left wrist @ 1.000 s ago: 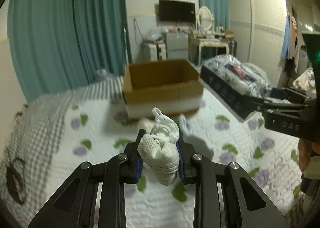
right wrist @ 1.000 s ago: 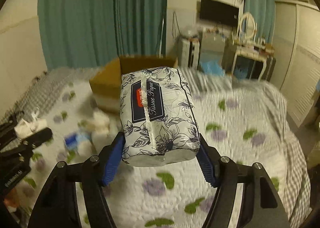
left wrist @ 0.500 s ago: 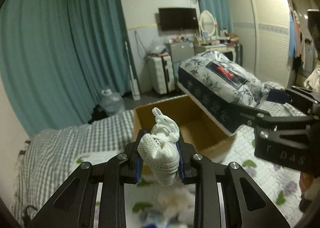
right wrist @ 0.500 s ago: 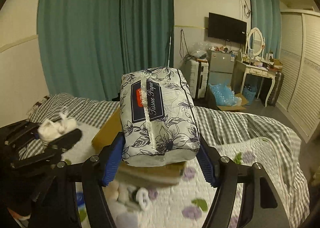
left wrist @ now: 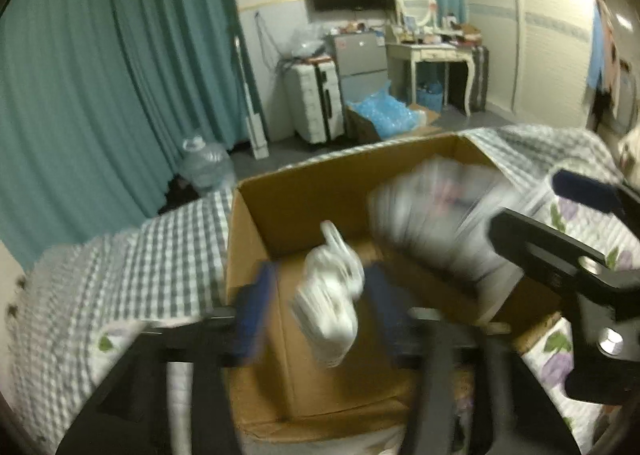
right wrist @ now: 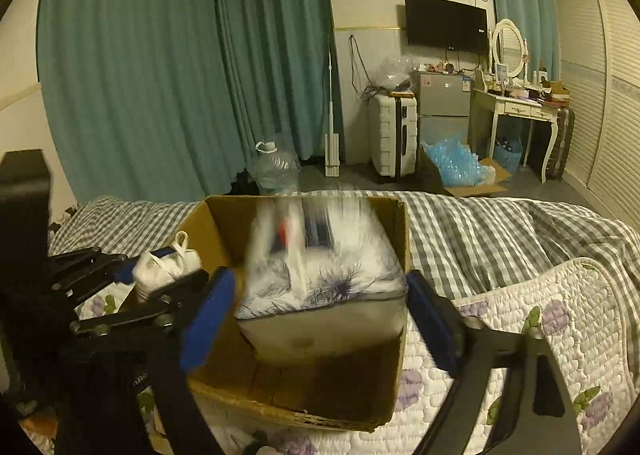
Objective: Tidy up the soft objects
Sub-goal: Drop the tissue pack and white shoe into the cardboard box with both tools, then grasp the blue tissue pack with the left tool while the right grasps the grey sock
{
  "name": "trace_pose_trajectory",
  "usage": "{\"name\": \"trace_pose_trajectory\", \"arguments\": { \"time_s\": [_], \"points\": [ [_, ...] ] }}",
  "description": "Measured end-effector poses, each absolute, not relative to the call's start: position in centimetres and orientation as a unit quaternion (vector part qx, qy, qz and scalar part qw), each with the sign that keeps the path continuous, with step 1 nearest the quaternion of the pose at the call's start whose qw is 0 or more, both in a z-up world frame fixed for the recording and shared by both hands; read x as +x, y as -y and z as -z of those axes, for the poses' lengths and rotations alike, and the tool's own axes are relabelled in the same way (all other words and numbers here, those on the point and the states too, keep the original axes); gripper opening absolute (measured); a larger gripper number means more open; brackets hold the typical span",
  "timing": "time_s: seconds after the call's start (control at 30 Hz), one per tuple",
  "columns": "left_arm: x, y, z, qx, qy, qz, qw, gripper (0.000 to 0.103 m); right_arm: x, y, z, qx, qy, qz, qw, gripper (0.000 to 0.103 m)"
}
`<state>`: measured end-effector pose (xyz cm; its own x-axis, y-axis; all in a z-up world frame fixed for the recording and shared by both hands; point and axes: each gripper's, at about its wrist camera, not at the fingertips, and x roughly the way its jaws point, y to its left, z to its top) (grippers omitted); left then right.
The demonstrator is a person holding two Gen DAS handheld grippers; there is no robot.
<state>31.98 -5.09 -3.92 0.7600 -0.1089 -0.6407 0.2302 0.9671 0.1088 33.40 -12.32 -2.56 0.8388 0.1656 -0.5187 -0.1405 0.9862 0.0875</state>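
Beyond the bed [right wrist: 500, 231], with its grey checked cover and a floral quilt [right wrist: 540, 315] at the near right, the far side of the room holds teal curtains [right wrist: 160, 75], a clear water jug [right wrist: 276, 171] on the floor, a white suitcase [right wrist: 394, 135], a small fridge [right wrist: 444, 103], a dressing table [right wrist: 520, 111] with an oval mirror, and a wall television [right wrist: 446, 25]. An open carton of blue plastic [right wrist: 460, 167] lies on the floor by the suitcase.

A brown cardboard box [right wrist: 304, 403] stands open on the bed, close in front of both tools, its near wall low in both views.

The left tool [left wrist: 320, 307] is over the left part of the box opening, its blue pads spread wide on either side of the small white shoe [left wrist: 328, 295]; the shoe is blurred between them and touches neither pad.

The right tool [right wrist: 316, 315] is over the right part of the box, pads also wide apart. The floral tissue pack [right wrist: 320, 275] is blurred between them inside the box, clear of both pads.
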Motion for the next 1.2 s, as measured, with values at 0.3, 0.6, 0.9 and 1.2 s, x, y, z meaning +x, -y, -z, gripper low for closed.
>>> {"name": "trace_pose_trajectory", "arguments": {
  "time_s": [0.3, 0.6, 0.9, 1.2],
  "points": [
    [26.6, 2.1, -2.2, 0.082, -0.263, 0.081, 0.958, 0.078, 28.1, 13.7, -2.3, 0.012, -0.232, -0.05, 0.971, 0.093],
    [15.0, -2.7, -10.1, 0.058, -0.164, 0.105, 0.979, 0.088, 16.3, 10.3, -10.1, -0.019, -0.167, -0.068, 0.983, 0.101],
    [8.8, -5.7, -9.7, 0.071, -0.17, 0.1, 0.978, 0.088, 9.3, 6.3, -9.7, -0.058, -0.183, -0.072, 0.979, 0.101],
    [12.1, -5.3, 1.7, 0.093, -0.287, 0.102, 0.948, 0.088, 12.2, 6.9, 2.7, -0.021, -0.296, -0.056, 0.953, 0.101]
  ]
}}
